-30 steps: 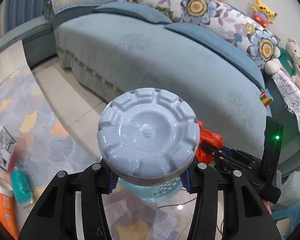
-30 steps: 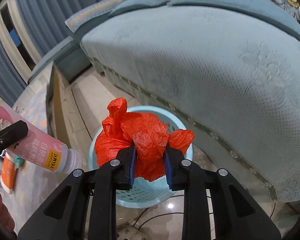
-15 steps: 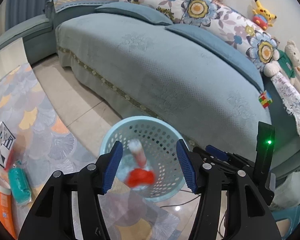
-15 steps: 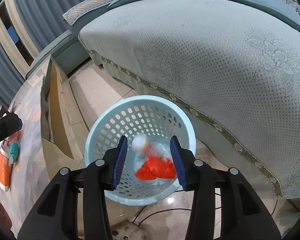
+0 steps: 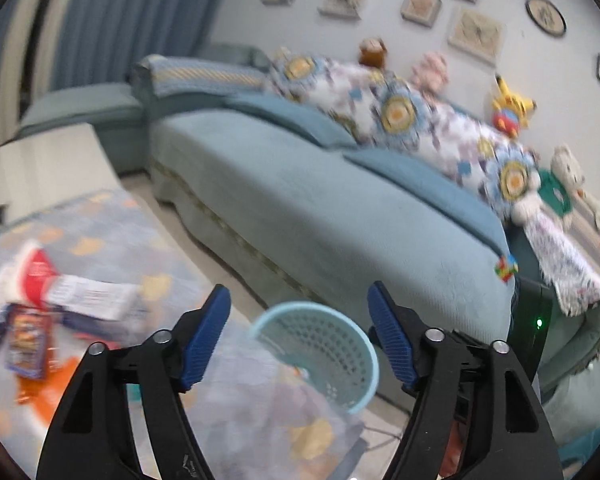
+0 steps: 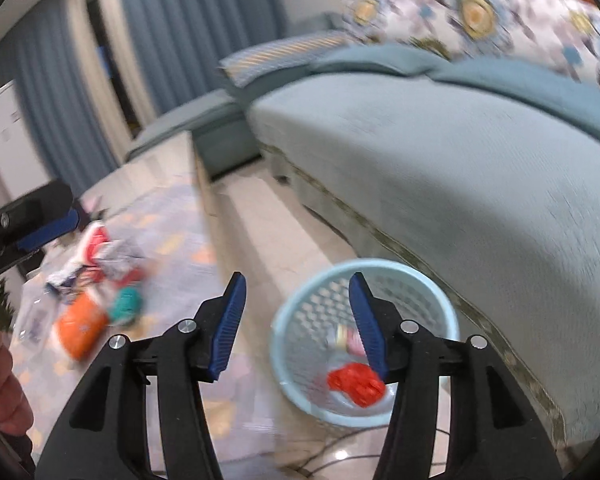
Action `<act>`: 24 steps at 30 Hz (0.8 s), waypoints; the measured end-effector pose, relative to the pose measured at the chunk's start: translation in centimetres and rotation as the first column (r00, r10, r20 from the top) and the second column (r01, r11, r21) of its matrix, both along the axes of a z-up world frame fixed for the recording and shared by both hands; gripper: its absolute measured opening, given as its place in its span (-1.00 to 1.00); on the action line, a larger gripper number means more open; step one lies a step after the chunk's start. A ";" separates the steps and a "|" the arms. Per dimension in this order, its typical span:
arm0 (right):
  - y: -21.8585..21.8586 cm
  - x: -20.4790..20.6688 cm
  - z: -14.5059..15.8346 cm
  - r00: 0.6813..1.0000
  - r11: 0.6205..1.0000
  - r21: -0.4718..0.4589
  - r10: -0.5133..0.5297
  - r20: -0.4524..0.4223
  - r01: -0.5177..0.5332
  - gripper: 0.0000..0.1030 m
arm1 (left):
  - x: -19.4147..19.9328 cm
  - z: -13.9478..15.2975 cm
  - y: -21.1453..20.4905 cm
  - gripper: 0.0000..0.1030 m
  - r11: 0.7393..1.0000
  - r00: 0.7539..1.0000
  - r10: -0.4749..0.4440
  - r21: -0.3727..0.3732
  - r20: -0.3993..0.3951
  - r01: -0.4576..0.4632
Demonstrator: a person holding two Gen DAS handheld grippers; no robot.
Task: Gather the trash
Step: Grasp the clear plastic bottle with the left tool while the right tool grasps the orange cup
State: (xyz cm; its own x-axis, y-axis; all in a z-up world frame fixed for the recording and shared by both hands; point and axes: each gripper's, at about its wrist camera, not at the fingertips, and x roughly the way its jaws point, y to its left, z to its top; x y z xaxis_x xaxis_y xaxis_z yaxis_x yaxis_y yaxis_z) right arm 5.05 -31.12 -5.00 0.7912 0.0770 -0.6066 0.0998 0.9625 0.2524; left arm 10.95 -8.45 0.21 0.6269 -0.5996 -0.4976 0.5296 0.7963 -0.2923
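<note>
Left claw [image 5: 298, 334] and right claw [image 6: 296, 320] both empty, jaws opening. Red bag [image 6: 356, 382] lies inside blue basket [image 6: 440, 308], at 5 o'clock.

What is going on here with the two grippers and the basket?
A person is clearing trash with two handheld grippers. The light blue basket on the floor by the sofa already holds a crumpled red plastic bag and a bottle. The left gripper and right gripper are opening, with nothing between them. More trash remains on the patterned cloth.
</note>
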 end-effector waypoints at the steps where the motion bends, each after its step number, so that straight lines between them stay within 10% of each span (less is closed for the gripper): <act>1: 1.4 0.1 0.6 0.999 0.999 0.003 0.034 0.010 -0.034 -0.01 | -0.3 0.4 1.5 0.40 1.000 0.999 0.029 -0.008 0.012 -0.029; 8: 11.4 1.7 0.9 0.974 0.974 0.010 0.228 -0.014 -0.228 0.01 | -1.9 0.6 14.5 0.51 0.958 0.957 0.287 0.008 0.031 -0.288; 15: 19.0 4.5 -1.6 0.925 0.932 0.080 0.360 -0.123 -0.353 0.01 | -1.3 -2.3 25.8 0.51 0.840 0.844 0.536 0.117 -0.024 -0.530; 24: 23.5 7.8 -6.0 0.866 0.911 0.216 0.404 -0.296 -0.351 0.10 | 1.3 -8.4 32.7 0.51 0.790 0.779 0.607 0.220 -0.153 -0.572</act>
